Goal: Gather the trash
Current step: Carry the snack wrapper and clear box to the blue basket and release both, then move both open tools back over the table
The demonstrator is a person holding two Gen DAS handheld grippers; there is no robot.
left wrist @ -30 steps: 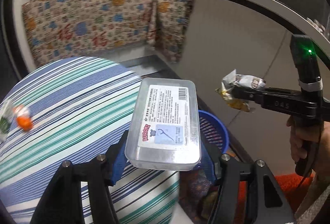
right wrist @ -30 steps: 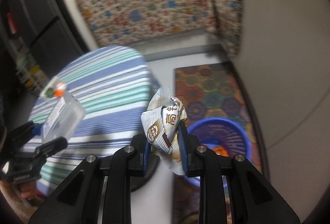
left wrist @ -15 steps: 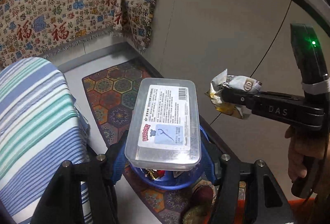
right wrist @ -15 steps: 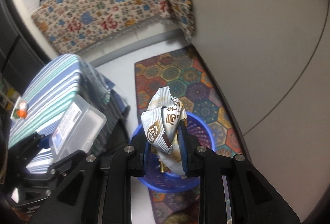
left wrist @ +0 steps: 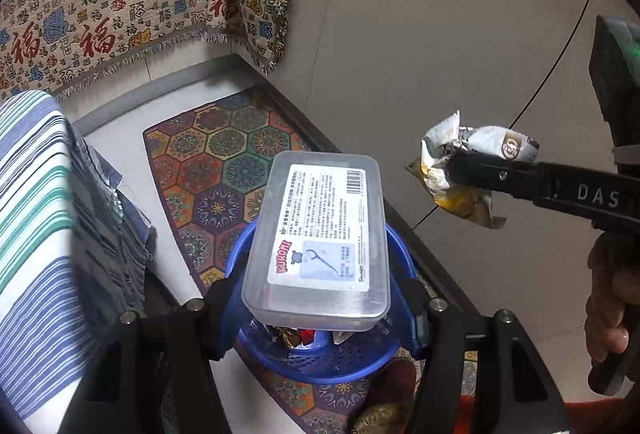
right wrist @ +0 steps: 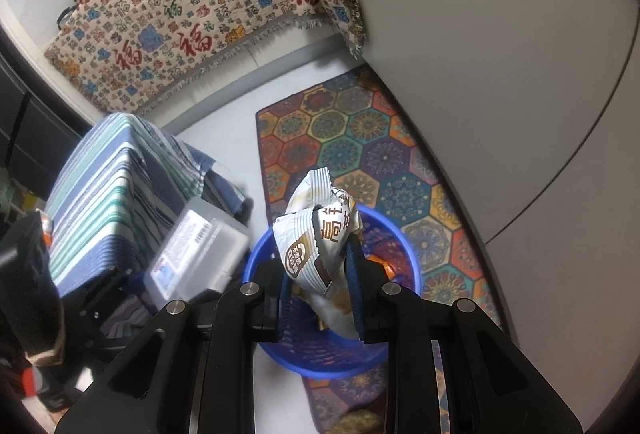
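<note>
Trash carried over blue basket [left wrist: 320,358]
Plastic box [left wrist: 318,246] and crumpled wrapper [right wrist: 316,246] were held pinched; release was best delayed until centred above the rim.

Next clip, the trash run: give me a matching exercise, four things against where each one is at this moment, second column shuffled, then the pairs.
Things:
1. clear plastic box
2. crumpled wrapper
3. blue basket
4. patterned cloth

Places:
A. on the hexagon rug, on the floor
B. clamped by the right gripper
C. hanging in the background
D. between the left gripper jaws, above the basket

Pairs: 1-D, 2-B, 3-A, 4-C
</note>
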